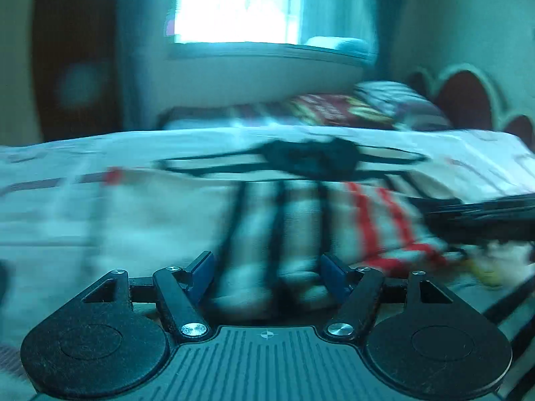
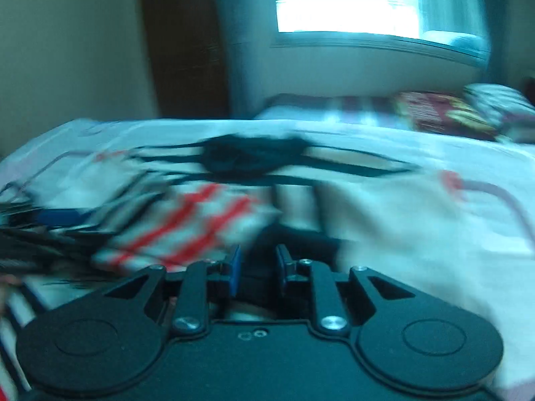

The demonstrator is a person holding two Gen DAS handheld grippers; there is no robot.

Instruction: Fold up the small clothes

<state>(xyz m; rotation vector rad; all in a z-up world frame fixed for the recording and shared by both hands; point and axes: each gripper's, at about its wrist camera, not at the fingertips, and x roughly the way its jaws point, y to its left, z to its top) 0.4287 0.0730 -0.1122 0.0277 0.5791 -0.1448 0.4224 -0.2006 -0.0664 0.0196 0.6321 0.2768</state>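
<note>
A small white garment with red and black stripes (image 1: 337, 220) lies on the white bed sheet (image 1: 100, 207); both views are motion-blurred. My left gripper (image 1: 267, 267) is open, its blue pads wide apart just above the garment's near edge. My right gripper (image 2: 257, 264) has its blue pads partly open with a narrow gap; dark cloth lies between them, and I cannot tell whether they touch it. The striped garment (image 2: 187, 230) lies left of and in front of the right gripper. The other gripper shows as a dark blur at the right edge of the left wrist view (image 1: 485, 220).
A black strappy garment (image 1: 311, 160) lies spread further back on the bed, also seen in the right wrist view (image 2: 247, 160). Patterned pillows (image 1: 367, 107) sit at the headboard to the right. A bright window (image 1: 234, 3) is behind the bed.
</note>
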